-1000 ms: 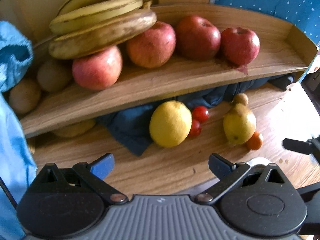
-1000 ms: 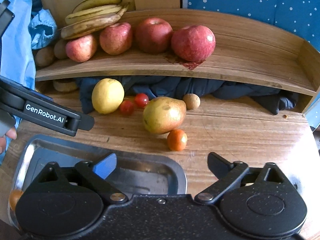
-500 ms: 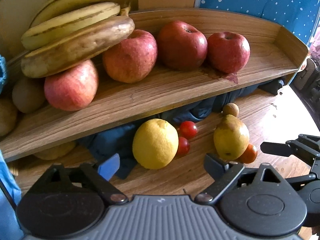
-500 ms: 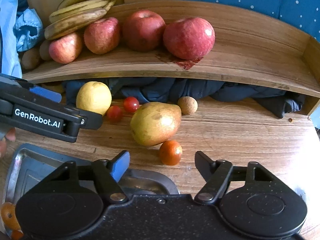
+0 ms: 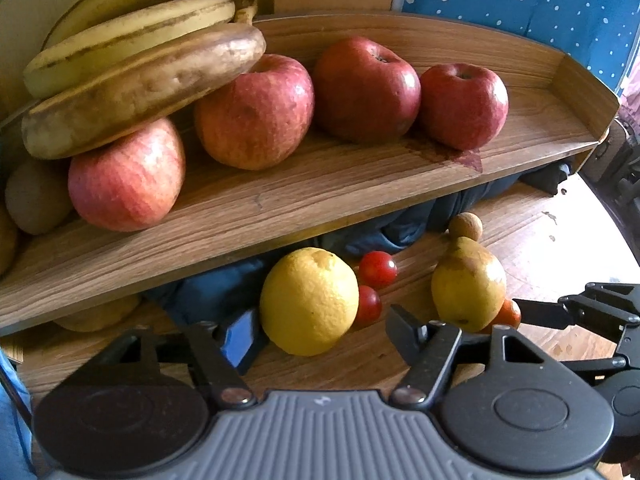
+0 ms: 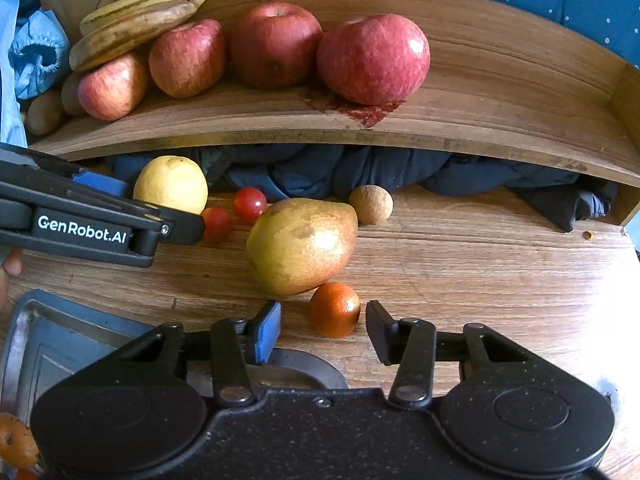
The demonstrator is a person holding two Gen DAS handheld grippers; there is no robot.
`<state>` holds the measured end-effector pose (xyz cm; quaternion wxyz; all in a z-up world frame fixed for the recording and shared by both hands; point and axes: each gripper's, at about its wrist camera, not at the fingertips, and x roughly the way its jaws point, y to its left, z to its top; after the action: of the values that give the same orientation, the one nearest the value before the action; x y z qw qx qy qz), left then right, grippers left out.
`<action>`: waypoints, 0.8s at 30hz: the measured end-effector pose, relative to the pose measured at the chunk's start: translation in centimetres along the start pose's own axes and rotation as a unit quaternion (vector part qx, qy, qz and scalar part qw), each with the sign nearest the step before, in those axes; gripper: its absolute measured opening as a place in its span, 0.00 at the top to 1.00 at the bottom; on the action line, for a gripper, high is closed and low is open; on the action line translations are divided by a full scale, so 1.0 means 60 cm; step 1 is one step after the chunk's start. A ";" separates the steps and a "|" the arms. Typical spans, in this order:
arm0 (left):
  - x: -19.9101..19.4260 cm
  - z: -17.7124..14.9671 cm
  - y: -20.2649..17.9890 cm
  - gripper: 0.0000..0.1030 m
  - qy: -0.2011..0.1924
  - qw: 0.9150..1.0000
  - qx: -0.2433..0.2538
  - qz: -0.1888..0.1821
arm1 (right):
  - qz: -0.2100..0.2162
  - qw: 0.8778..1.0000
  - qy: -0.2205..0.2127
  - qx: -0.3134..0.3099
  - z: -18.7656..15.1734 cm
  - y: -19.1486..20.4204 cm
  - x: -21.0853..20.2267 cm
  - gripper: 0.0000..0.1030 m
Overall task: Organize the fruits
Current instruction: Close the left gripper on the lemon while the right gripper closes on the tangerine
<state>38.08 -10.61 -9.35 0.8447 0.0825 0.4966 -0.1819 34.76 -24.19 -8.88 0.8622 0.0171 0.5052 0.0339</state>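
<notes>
The lemon point(image 5: 309, 301) lies on the wooden tabletop point(image 5: 352, 364) in front of the shelf, between the spread fingers of the left gripper point(image 5: 320, 336); the jaws stand wide apart and hold nothing. Two cherry tomatoes point(image 5: 377, 269) sit just beside the lemon on its right. The pear point(image 5: 469, 285) lies further right, with a small brown round fruit point(image 5: 465, 225) behind it.

The right wrist view shows what the left view largely hides: the small orange point(image 6: 334, 314) lies whole, touching the pear's front edge, between the fingers of the right gripper point(image 6: 322, 326). Those jaws are open around the orange; contact with it cannot be confirmed. This view also shows a metal tray point(image 6: 48, 336) at lower left, with an orange-coloured fruit point(image 6: 16, 445) at its corner.

On the curved wooden shelf point(image 5: 320, 196) stand four red apples point(image 5: 365, 89) in a row, with bananas point(image 5: 132, 60) resting on the leftmost ones. Dark blue cloth point(image 6: 320, 168) fills the space below the shelf.
</notes>
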 end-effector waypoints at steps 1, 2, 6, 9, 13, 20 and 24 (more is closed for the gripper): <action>0.002 0.001 0.001 0.30 0.000 1.000 -0.001 0.000 | 0.000 1.000 0.000 0.000 0.000 0.000 -0.001 0.54; 0.003 0.002 0.001 0.32 0.001 1.000 -0.002 0.001 | 0.001 1.000 0.000 0.000 0.000 0.000 -0.001 0.55; 0.006 0.006 0.005 0.36 0.000 1.000 -0.004 0.003 | 0.003 1.000 0.000 0.000 0.001 0.001 -0.001 0.56; 0.002 0.007 0.010 0.40 -0.001 1.000 -0.006 0.006 | 0.003 1.000 0.000 0.002 0.001 -0.001 -0.002 0.59; 0.001 0.007 0.015 0.42 -0.001 1.000 -0.010 0.005 | 0.003 1.000 0.001 0.003 0.001 -0.002 -0.003 0.63; -0.002 0.006 0.018 0.43 -0.002 1.000 -0.012 0.004 | 0.002 1.000 0.000 0.004 0.001 -0.001 0.000 0.67; -0.005 0.004 0.019 0.43 0.001 1.000 -0.013 0.004 | 0.000 1.000 0.000 0.005 0.001 -0.002 -0.003 0.73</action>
<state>38.59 -9.60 -8.99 0.8457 0.0738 0.4998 -0.1719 34.71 -24.31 -8.72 0.8622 0.0218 0.5052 0.0313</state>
